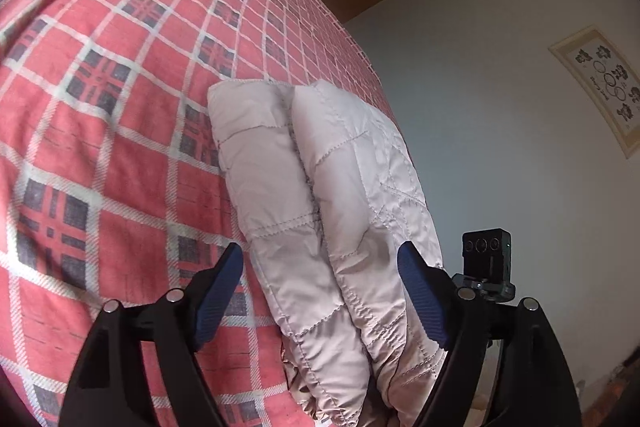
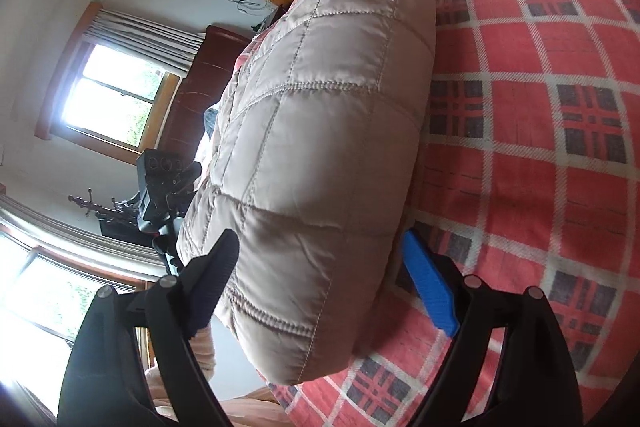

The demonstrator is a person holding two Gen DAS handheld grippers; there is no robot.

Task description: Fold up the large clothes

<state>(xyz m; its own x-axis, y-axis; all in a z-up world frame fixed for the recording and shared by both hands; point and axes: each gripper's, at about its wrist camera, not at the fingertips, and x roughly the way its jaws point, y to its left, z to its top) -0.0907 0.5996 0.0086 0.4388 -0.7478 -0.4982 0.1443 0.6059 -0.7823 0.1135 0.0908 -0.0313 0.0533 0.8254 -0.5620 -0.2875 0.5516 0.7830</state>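
A pale beige quilted puffer jacket [image 1: 320,195], folded into a thick bundle, lies on the red, white and grey plaid bedspread [image 1: 120,107]. The left gripper [image 1: 320,267] stands wide with the bundle's end between its blue-padded fingers [image 1: 420,295]. The right gripper [image 2: 320,259] likewise straddles the bundle, jaws wide. No writing is legible.

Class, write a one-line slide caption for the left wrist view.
Open left gripper straddles a folded quilted jacket lying on a red plaid bedspread.
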